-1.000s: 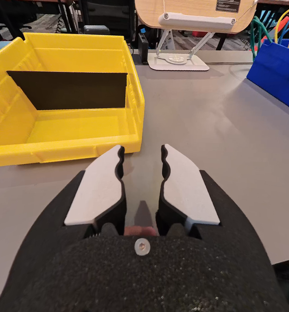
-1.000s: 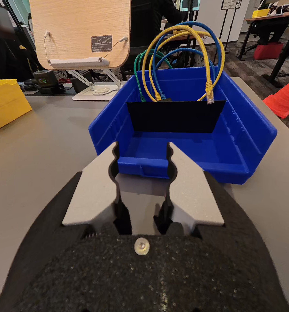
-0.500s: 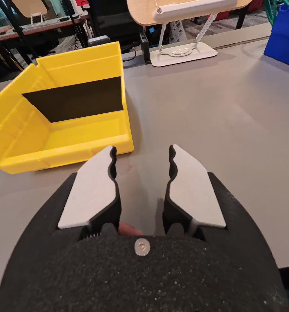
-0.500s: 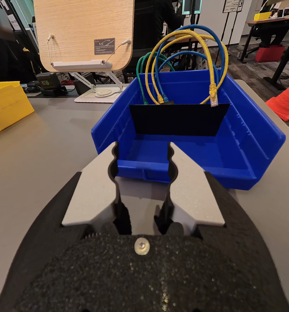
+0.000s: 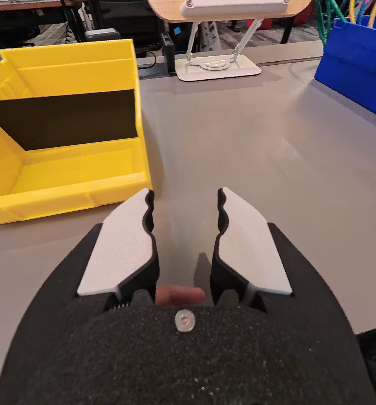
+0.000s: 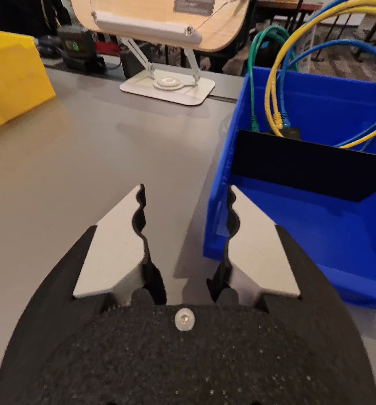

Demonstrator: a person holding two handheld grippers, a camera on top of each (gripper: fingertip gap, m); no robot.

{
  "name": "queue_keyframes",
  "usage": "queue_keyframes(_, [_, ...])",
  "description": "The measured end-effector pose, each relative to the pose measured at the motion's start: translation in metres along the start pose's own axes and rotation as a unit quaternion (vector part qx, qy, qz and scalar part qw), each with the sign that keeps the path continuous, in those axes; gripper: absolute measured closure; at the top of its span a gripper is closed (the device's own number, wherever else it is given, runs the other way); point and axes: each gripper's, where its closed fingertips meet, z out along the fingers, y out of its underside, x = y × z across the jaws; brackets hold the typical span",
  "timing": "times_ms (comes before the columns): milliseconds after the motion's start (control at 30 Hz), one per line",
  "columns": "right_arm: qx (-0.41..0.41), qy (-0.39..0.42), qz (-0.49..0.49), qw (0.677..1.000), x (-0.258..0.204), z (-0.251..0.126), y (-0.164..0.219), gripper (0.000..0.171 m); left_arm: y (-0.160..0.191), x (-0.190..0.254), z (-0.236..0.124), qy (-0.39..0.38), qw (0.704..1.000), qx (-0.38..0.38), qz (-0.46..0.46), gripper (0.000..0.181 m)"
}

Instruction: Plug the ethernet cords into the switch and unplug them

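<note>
Yellow [image 6: 272,96], blue [image 6: 285,87] and green [image 6: 251,83] ethernet cords loop up out of the back of a blue bin [image 6: 314,230]. Their plugs go down into a black switch [image 6: 292,132], mostly hidden behind the bin's black divider [image 6: 303,162]. My right gripper [image 6: 186,188] is open and empty over the table, at the bin's front left corner. My left gripper [image 5: 185,192] is open and empty, just right of a yellow bin [image 5: 57,179]. The cords [image 5: 323,19] and blue bin [image 5: 358,72] show at the far right of the left wrist view.
The yellow bin holds a black divider [image 5: 66,118] and nothing else seen; it also shows at the left of the right wrist view [image 6: 13,81]. A wooden board on a white stand [image 5: 217,68] sits at the table's back edge. Grey table [image 5: 259,157] lies between the bins.
Both grippers have opened a little wider. The right gripper has swung left and closer, so the blue bin now lies to its right. The left view has swung back towards level.
</note>
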Motion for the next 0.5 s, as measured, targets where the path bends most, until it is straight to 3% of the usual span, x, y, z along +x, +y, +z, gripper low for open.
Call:
queue_keyframes(167, [-0.002, 0.02, -0.019, 1.0, -0.012, 0.003, 0.002, 0.093, -0.003, 0.02, 0.005, 0.044, 0.999, 0.002, -0.011, 0.129])
queue_keyframes(267, [-0.002, -0.061, 0.018, 0.998, -0.041, -0.007, 0.0, 0.085, -0.007, 0.041, 0.013, 0.077, 0.997, 0.003, 0.003, 0.129])
queue_keyframes(400, [0.032, -0.201, 0.074, 0.976, -0.11, -0.041, -0.01, 0.092, -0.013, 0.1, 0.019, 0.155, 0.987, 0.004, 0.031, 0.125])
queue_keyframes(500, [0.085, -0.145, 0.02, 0.986, -0.109, -0.065, -0.019, 0.092, -0.014, 0.164, 0.016, 0.229, 0.972, 0.0, 0.054, 0.118])
